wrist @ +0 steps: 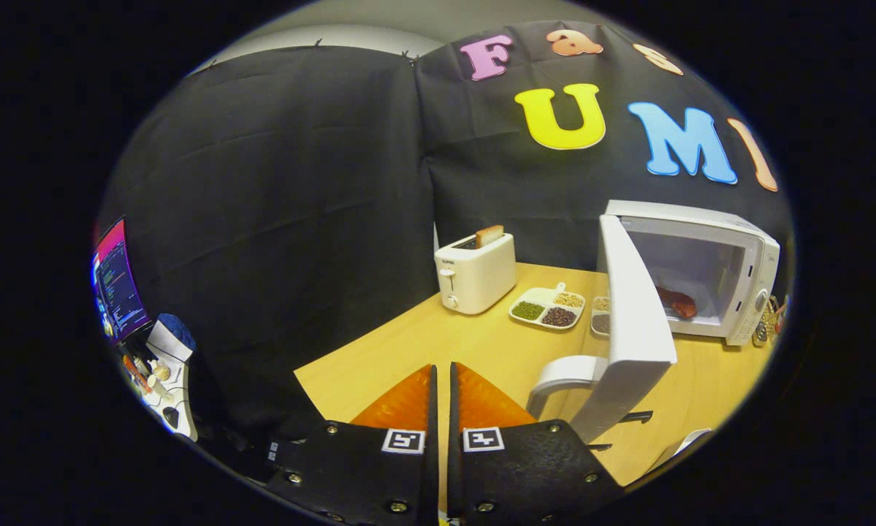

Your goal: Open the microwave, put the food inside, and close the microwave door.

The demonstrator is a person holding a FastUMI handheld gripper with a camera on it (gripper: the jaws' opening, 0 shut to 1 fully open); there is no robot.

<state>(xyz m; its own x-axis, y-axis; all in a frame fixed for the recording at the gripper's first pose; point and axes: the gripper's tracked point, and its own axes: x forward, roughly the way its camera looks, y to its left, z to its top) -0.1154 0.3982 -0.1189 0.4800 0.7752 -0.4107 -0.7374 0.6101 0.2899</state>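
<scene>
Gripper (441,380) at bottom centre of the frame, fingers nearly together with only a thin slit between, clamped on nothing, hanging over the near part of the wooden table (481,343).

Microwave (708,267) at right of the frame, on the far right of the table, cavity exposed. Door (631,321) swung wide toward the fingers, edge-on, its curved handle (565,376) just right of and beyond the fingertips. Reddish food (677,301) already lying inside on the cavity floor, lower right of centre. Judged from that: only the closing left.

Door probably stiff, light, riding on its hinge; likely no need to clamp it. Best contact probably the flat outer face or the handle, pushed with closed fingers along the swing until the latch catches. Smooth plastic, so some risk of sliding off if pushed at a slant; too hard a shove could shift the whole oven.

Count: one microwave, one door, one piece of food. Also one toaster (475,272) at frame centre with one slice of bread (489,235) standing up in it, one divided dish (547,307) of grains between toaster and door, and part of a second dish (600,315) beside it, half hidden by the door.
</scene>
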